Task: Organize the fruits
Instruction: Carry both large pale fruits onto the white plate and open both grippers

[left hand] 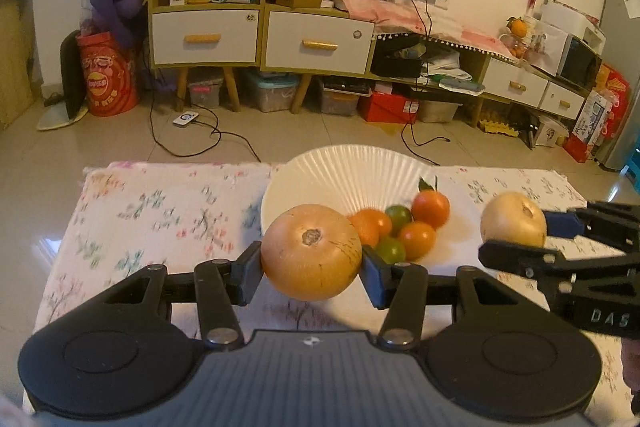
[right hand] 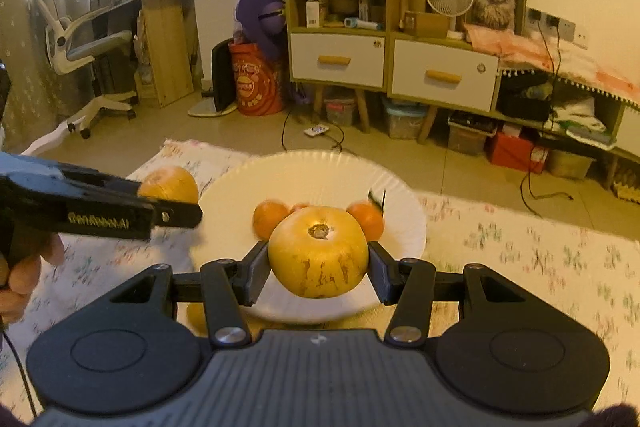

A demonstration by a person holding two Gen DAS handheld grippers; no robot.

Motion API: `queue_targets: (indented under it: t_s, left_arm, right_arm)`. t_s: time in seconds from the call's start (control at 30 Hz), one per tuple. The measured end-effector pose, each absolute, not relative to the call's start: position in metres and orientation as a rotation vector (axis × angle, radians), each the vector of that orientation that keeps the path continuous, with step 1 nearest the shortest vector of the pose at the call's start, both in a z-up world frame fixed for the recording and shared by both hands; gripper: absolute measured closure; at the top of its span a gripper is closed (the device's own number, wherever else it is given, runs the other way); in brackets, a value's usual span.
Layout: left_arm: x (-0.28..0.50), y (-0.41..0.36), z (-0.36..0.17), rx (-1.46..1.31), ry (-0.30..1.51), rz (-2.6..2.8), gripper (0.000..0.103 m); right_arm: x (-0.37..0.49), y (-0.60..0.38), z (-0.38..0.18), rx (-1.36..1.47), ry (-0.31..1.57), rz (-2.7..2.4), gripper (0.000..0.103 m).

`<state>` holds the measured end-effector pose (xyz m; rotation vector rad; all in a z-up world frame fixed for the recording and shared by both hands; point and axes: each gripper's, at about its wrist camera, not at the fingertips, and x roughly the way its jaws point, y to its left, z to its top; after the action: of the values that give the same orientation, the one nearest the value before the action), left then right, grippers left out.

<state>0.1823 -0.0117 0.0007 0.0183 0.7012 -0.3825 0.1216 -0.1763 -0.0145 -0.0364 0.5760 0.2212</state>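
Golden-yellow, round and brown-stemmed, one pear (left hand: 311, 251) sits clamped in the left gripper (left hand: 311, 267), held just in front of the white fluted plate (left hand: 320, 171). The right gripper (right hand: 318, 269) grasps a second pear (right hand: 318, 251), skin flecked with brown streaks, over that plate's near rim. Small orange and green citrus (left hand: 416, 227) lie on the plate, which rests on the floral-clothed desk (left hand: 160, 211).
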Motion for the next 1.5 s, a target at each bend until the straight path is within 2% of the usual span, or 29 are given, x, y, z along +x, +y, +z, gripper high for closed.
queue_targets:
  t_s: [0.5,1.2,1.27,1.33,1.47,1.5]
  left_arm:
    - [0.239,-0.046,-0.020,0.122,0.684,-0.511,0.069]
    - [0.247,-0.059,-0.029,0.211,0.647,-0.568,0.067]
    - [0.248,-0.059,-0.029,0.214,0.648,-0.565,0.065]
    - [0.248,-0.059,-0.027,0.213,0.647,-0.559,0.057]
    - [0.244,-0.058,-0.024,0.207,0.642,-0.553,0.045]
    - [0.243,-0.059,-0.023,0.208,0.645,-0.552,0.038]
  right_arm:
    - [0.206,-0.192,-0.030,0.049,0.602,0.219,0.055]
    - [0.223,-0.193,-0.040,0.086,0.625,0.239,0.054]
    - [0.223,-0.192,-0.039,0.083,0.623,0.240,0.054]
    - [0.222,-0.192,-0.037,0.083,0.622,0.242,0.051]
    - [0.219,-0.195,-0.030,0.089,0.611,0.228,0.040]
    - [0.218,-0.196,-0.029,0.091,0.612,0.224,0.037]
